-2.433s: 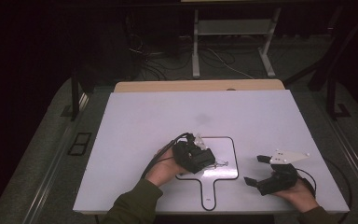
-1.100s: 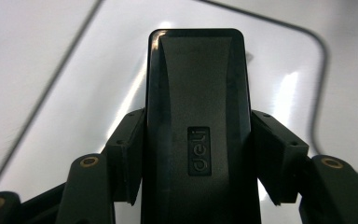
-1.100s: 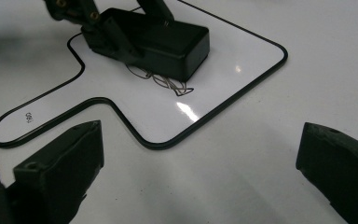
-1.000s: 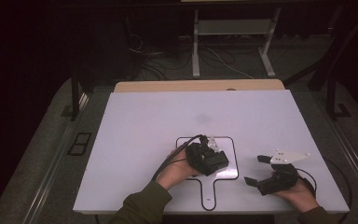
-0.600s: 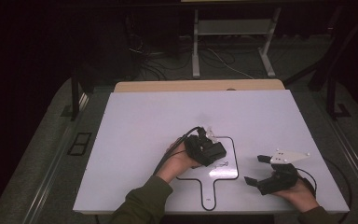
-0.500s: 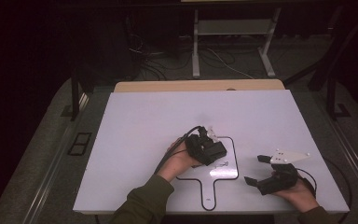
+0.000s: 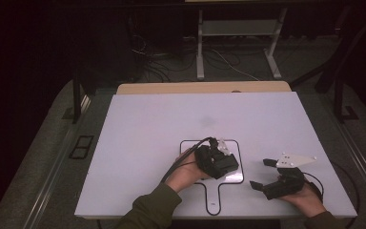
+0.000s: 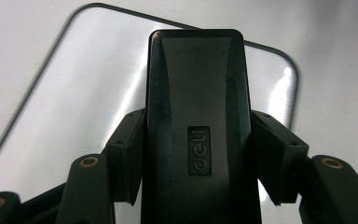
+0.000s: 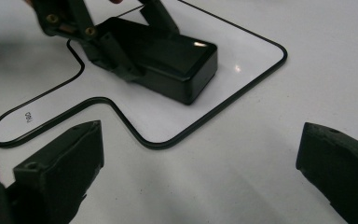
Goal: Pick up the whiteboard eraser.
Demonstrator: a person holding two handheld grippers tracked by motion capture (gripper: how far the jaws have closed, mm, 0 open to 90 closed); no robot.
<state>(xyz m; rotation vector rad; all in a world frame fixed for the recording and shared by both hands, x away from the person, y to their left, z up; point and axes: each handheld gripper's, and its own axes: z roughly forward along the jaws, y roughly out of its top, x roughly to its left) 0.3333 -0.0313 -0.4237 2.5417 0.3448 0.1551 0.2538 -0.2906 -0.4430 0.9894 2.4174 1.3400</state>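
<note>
Stapler-like black box point(image 7: 218, 164): one item, gripped by the left gripper point(image 7: 221, 163) and lying inside the black outline point(image 7: 240, 157) drawn on the white table point(image 7: 147, 143).

High view: two grippers, two hands, one box, one outline with a short handle-shaped tab toward the person. The left hand point(image 7: 186, 171) sets the box near the middle of the outline's square part. The right gripper point(image 7: 263, 174) rests on the table well apart to the right, jaws spread, nothing between them.

Left gripper view: the black box point(image 8: 198, 135), bearing a "deli" mark, is clenched at both long sides by the two pads point(image 8: 128, 154). The outline's rounded corner point(image 8: 289, 65) lies beyond the box's far end.

Right gripper view: the box point(image 9: 168, 56) sits flat within the outline point(image 9: 242, 93), the left gripper's jaws clamped on it; its near corner is close to the line but inside. The right gripper's own jaws stand wide and empty.

Judgement: the step is placement. To do it well, keep the box level, confirm all edges are inside the line, then release squarely and lift straight off so the box is not dragged across the line.
</note>
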